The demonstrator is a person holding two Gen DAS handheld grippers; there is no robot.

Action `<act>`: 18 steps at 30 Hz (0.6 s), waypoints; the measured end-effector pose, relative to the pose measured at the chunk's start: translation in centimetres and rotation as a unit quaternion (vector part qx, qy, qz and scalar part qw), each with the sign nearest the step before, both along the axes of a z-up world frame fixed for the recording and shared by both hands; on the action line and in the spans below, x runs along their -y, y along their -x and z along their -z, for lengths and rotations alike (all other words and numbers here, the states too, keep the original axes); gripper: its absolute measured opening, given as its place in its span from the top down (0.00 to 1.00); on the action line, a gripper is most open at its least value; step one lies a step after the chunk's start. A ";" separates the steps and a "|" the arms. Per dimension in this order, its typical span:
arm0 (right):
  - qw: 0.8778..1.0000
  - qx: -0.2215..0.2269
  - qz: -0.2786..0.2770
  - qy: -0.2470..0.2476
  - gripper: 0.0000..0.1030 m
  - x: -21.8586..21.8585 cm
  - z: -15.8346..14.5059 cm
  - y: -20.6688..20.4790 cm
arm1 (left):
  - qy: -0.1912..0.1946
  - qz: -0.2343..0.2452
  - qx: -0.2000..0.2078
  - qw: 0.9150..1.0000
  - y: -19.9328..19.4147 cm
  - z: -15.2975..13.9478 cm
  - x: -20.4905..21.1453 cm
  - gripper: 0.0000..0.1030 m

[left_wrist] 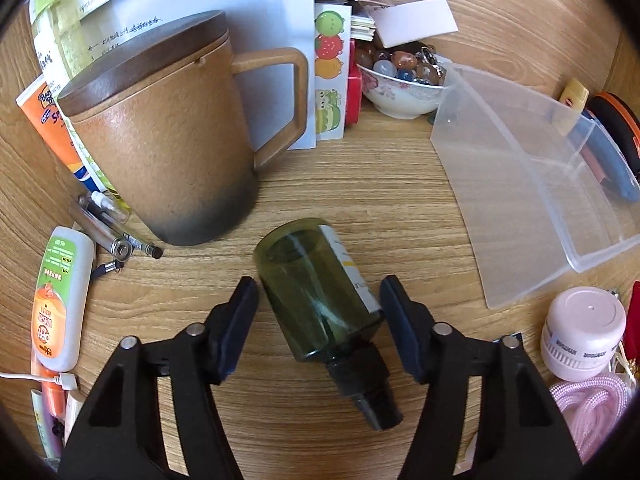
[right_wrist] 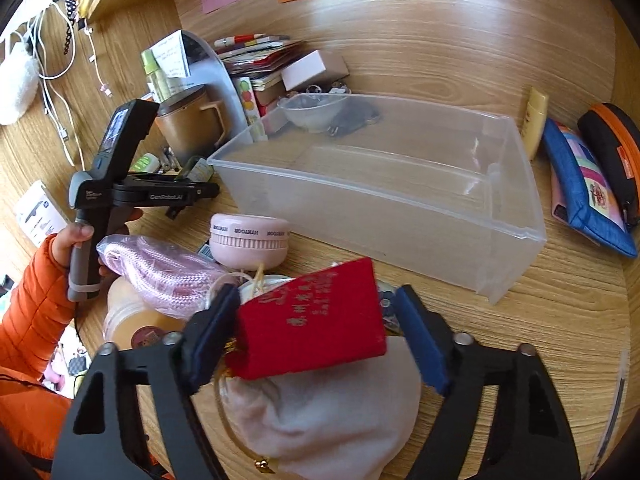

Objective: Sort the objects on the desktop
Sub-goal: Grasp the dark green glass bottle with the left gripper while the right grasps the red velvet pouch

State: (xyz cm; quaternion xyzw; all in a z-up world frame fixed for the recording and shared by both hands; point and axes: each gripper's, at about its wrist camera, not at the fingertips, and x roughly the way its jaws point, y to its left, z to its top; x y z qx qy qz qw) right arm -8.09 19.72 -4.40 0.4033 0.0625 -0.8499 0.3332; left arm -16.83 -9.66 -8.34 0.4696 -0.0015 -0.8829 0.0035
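Between the spread fingers of the left tool (left_wrist: 318, 304) a green spray bottle (left_wrist: 320, 292) lies on its side on the tabletop (left_wrist: 380, 184), untouched. At right of that frame stands a clear plastic bin (left_wrist: 532, 200), nothing inside. A bowl (left_wrist: 400, 94) above holds coloured stones. The right tool (right_wrist: 316, 320), also spread, has a red pouch (right_wrist: 312, 320) between its fingers, lying on a white cloth bag (right_wrist: 332, 420).
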 end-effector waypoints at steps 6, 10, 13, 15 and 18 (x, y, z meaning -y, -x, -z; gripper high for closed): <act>1.000 -0.001 -0.015 0.009 0.59 0.2 -0.2 -0.6 | 0.022 -0.014 -0.011 1.000 -0.2 0.0 0.3 0.56; 1.000 -0.003 -0.021 0.016 0.74 0.1 -0.3 -0.9 | 0.024 -0.015 -0.014 0.999 -0.4 0.1 0.5 0.60; 1.000 -0.013 -0.021 0.018 0.79 0.0 -0.6 -1.1 | 0.028 -0.017 -0.020 0.999 -0.7 0.2 0.7 0.60; 0.999 -0.027 -0.019 0.017 0.80 -0.1 -1.0 -1.4 | 0.028 -0.019 -0.023 0.999 -0.7 0.3 0.9 0.60; 0.999 -0.043 -0.016 0.020 0.82 -0.5 -1.7 -1.7 | 0.026 -0.024 -0.025 0.999 -0.9 0.4 1.3 0.60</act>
